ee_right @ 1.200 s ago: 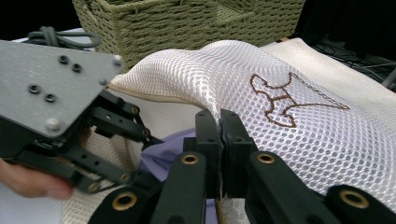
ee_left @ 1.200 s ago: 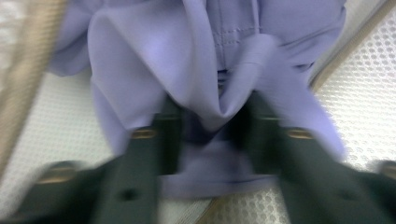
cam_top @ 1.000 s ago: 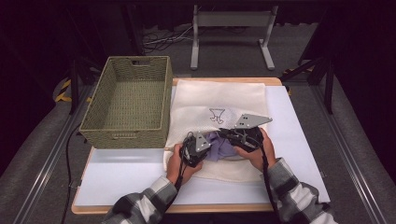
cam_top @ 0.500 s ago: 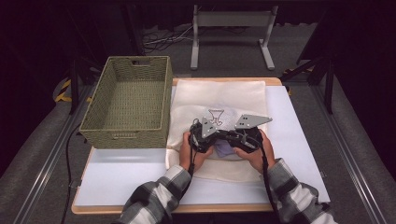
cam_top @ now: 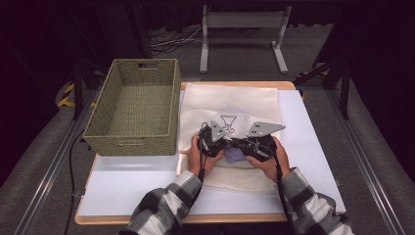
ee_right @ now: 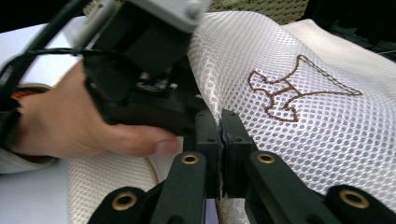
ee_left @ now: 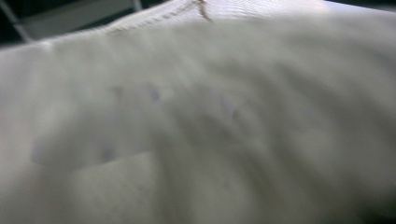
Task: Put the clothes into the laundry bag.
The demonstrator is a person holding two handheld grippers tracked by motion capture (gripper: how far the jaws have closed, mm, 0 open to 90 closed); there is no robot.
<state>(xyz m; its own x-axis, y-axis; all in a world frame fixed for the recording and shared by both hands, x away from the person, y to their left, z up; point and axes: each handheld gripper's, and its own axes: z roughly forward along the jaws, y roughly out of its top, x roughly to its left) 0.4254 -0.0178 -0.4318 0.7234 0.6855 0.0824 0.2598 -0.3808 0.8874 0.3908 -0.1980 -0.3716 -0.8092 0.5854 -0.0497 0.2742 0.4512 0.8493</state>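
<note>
A white mesh bag point(cam_top: 230, 100) with a brown stitched figure point(cam_top: 228, 122) lies on the white table top point(cam_top: 137, 186). Both hands hold the grippers tip to tip over its near half. In the right gripper view my right gripper point(ee_right: 219, 126) is shut on a raised edge of the mesh bag point(ee_right: 303, 121). My left gripper point(cam_top: 222, 143) meets the same edge from the other side, and its jaws are hidden. White fabric point(ee_left: 196, 116) blurs across the left gripper view. Something purple point(cam_top: 235, 155) shows beneath the right gripper point(cam_top: 244, 145).
An olive wicker basket point(cam_top: 129, 142) stands left of the bag, touching its edge. A metal stand point(cam_top: 242, 22) is on the floor beyond the table. Bare table top lies in front of the basket and right of the bag.
The left gripper has moved right and up to meet the right gripper, and a fold of the mesh bag has been lifted over the purple thing.
</note>
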